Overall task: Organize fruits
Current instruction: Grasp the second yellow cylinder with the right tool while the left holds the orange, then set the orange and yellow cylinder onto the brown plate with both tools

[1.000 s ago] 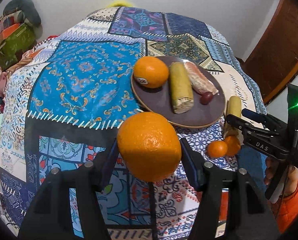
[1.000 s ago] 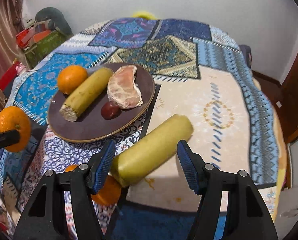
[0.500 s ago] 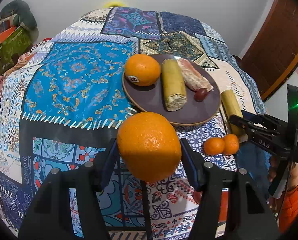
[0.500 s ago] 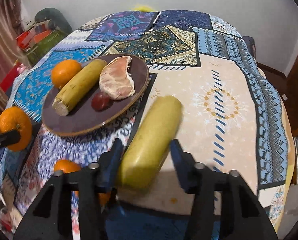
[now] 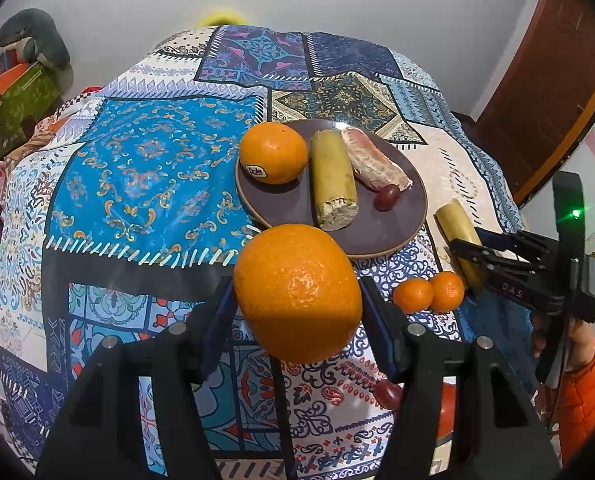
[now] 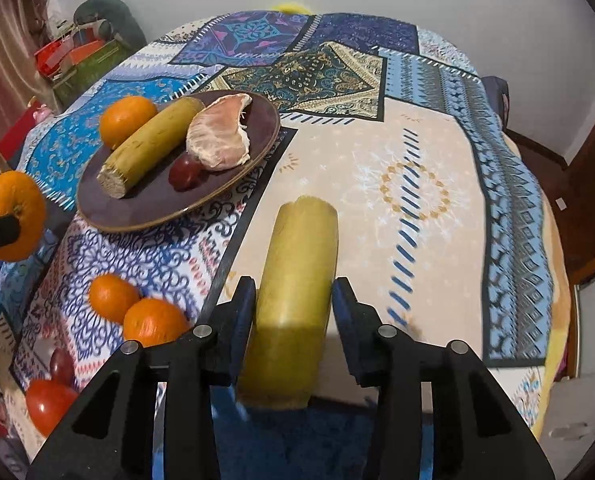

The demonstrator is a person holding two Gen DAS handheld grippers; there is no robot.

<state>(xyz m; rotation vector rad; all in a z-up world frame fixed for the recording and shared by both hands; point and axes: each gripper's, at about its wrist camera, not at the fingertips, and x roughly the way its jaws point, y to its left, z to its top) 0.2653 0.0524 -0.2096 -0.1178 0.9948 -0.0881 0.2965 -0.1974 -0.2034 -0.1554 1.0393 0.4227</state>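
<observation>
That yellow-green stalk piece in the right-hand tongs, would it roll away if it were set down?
Probably, if nudged sideways: the stalk piece is a smooth, round cylinder. It looks stiff, jutting straight out from the right gripper without drooping. Its twin lies still on the plate, so it likely stays put undisturbed.

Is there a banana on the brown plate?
No, the plate holds an orange, a yellow-green cane stick, a peeled citrus segment and a grape.
</observation>
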